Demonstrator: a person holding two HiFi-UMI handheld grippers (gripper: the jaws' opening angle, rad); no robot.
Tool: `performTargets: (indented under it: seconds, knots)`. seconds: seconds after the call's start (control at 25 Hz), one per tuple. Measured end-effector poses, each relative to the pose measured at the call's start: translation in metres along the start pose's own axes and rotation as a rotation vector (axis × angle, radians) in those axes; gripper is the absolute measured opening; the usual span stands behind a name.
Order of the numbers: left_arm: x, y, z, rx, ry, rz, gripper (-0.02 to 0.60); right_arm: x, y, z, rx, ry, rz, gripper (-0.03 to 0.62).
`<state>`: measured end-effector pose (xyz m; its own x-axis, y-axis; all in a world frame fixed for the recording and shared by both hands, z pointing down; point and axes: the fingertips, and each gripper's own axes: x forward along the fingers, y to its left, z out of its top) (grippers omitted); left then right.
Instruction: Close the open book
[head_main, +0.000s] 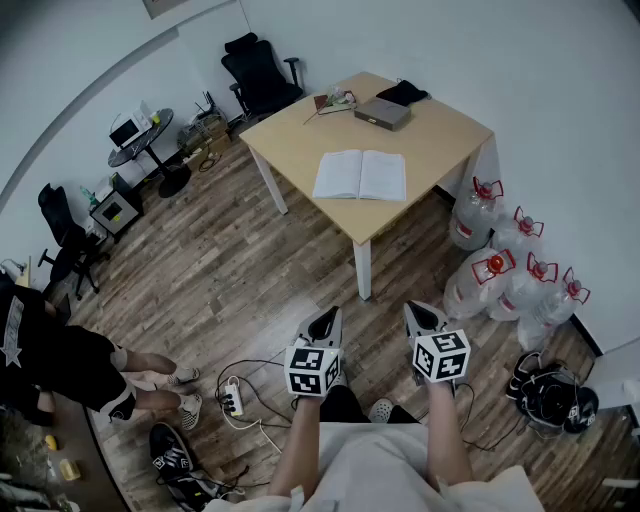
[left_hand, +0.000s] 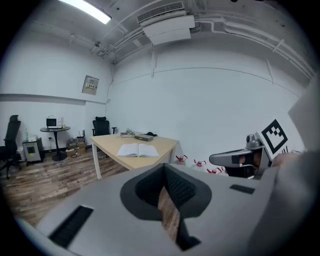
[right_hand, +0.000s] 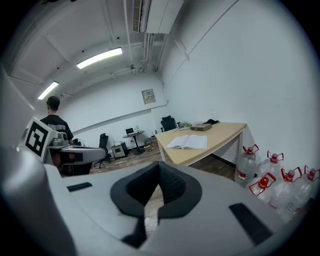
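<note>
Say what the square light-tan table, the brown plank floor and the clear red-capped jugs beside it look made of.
Square light-tan table: likely wood or laminate, matte, even pale top; white legs painted wood or metal, unclear.
Brown plank floor: wood or wood-look laminate, visible seams and grain, slight sheen.
Clear red-capped jugs: probably translucent plastic; see-through walls, red caps.

A grey box (head_main: 382, 113) and a black cloth (head_main: 403, 93) lie at the wooden table's (head_main: 300, 145) far end. Red-capped water jugs (head_main: 478, 285) cluster beside it by the wall, a black office chair (head_main: 258, 72) stands behind, a power strip (head_main: 231, 402) lies on the floor
</note>
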<state>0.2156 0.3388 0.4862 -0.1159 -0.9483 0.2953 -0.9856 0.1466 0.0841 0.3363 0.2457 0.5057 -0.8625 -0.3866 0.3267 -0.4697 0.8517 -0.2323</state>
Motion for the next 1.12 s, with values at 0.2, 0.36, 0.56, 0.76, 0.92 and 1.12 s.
performTargets:
  seconds: [0.2, 0.36, 0.56, 0.76, 0.92, 1.12]
  knots:
    - [-0.003, -0.005, 0.000, 0.010, 0.010, -0.004, 0.021, -0.004, 0.001, 0.000, -0.003, 0.001, 0.005, 0.006]
    - [-0.007, -0.002, 0.001, 0.002, 0.009, -0.003, 0.020, -0.006, 0.001, 0.003, 0.014, -0.020, 0.008, 0.006]
    - [-0.013, 0.005, 0.002, -0.004, 0.006, 0.016, 0.021, -0.008, 0.006, 0.010, 0.056, -0.063, 0.046, 0.008]
    - [-0.023, 0.013, -0.003, -0.001, -0.011, 0.069, 0.025, -0.012, 0.011, 0.010, 0.043, -0.102, 0.043, 0.009]
    - [-0.029, 0.017, -0.008, -0.018, -0.012, 0.094, 0.088, -0.014, 0.018, 0.006, 0.048, -0.102, 0.086, 0.098]
    - [-0.039, 0.016, -0.017, -0.038, -0.010, 0.094, 0.145, -0.017, 0.018, 0.000, 0.040, -0.089, 0.102, 0.162]
